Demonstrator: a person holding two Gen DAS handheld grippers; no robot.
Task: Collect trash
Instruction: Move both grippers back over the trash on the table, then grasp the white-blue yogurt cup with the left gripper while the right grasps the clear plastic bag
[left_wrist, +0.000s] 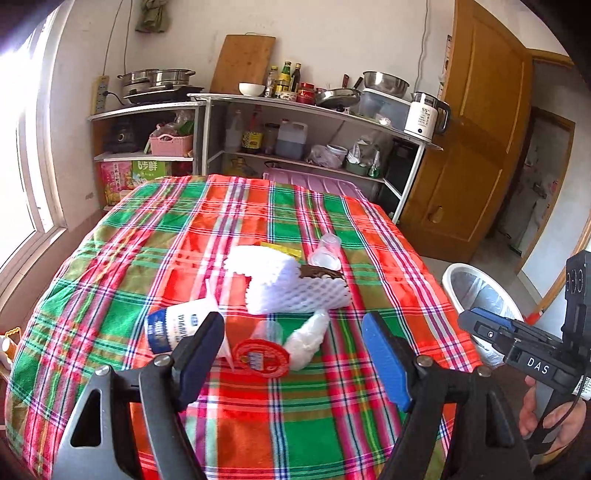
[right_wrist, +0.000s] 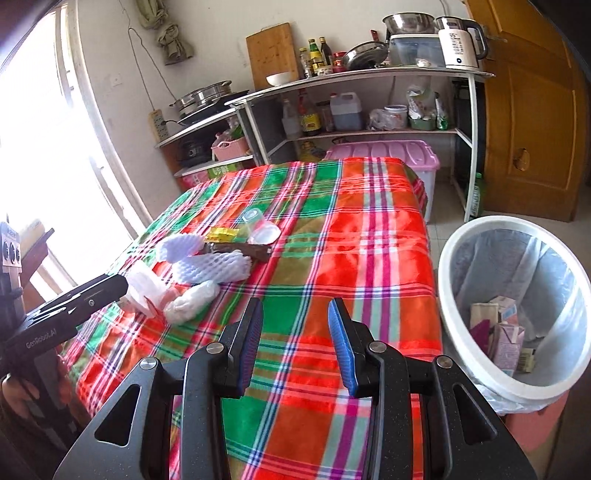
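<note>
Trash lies on the plaid tablecloth (left_wrist: 229, 424): a white and blue cup (left_wrist: 173, 328) on its side with a red lid (left_wrist: 261, 357), a crumpled clear plastic bag (left_wrist: 306, 338), white foam netting (left_wrist: 291, 288), a brown wrapper (left_wrist: 319, 273), a yellow packet (left_wrist: 280, 249) and a clear cup (left_wrist: 327, 251). My left gripper (left_wrist: 293, 343) is open, just above the red lid and bag. My right gripper (right_wrist: 295, 328) is open and empty over the table's right side. The white bin (right_wrist: 517, 295), lined with a bag, holds several cartons.
Kitchen shelves (left_wrist: 295, 110) with pots, bottles and a kettle (left_wrist: 424, 114) stand behind the table. A pink storage box (right_wrist: 391, 155) sits at the far table edge. A wooden door (right_wrist: 535, 110) is at right, a bright window (right_wrist: 44, 147) at left.
</note>
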